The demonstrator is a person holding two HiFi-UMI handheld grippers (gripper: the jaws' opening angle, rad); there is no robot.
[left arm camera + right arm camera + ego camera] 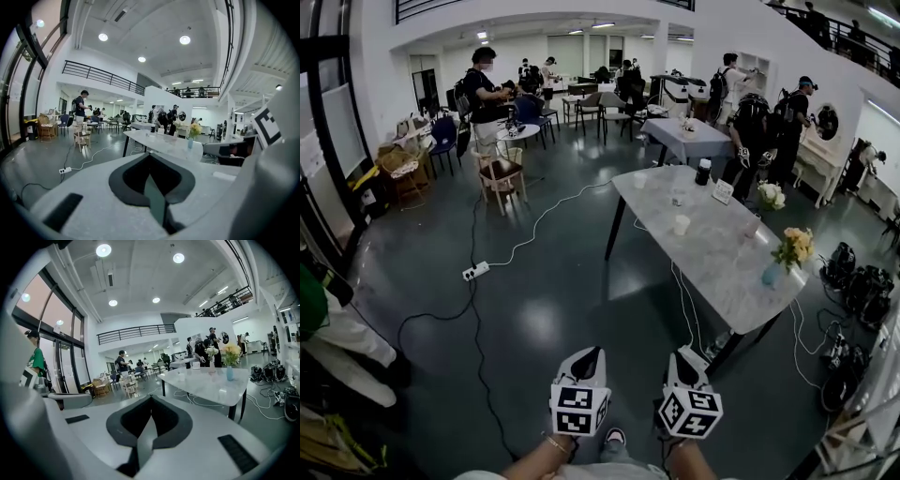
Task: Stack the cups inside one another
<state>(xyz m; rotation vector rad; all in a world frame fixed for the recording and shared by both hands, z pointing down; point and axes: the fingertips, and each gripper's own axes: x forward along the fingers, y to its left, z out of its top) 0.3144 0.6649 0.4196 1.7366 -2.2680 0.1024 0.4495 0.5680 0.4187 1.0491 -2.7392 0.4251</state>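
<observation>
The cups stand far ahead on a grey marble table (741,281): a white cup (681,225), a clear cup (678,196) behind it and a pale cup (752,226) to the right. My left gripper (591,354) and right gripper (681,358) are held side by side low in the head view, over the floor and short of the table's near corner. Both point level toward the table. In each gripper view the jaws meet in a closed point with nothing between them, left gripper (150,154) and right gripper (151,397). The white cup (181,376) looks tiny from there.
On the table also stand a blue vase (769,274) with yellow flowers, white flowers (771,195), a card (723,191) and a dark bottle (703,172). Cables and a power strip (475,271) lie on the floor. Bags (858,286) sit right; people stand behind.
</observation>
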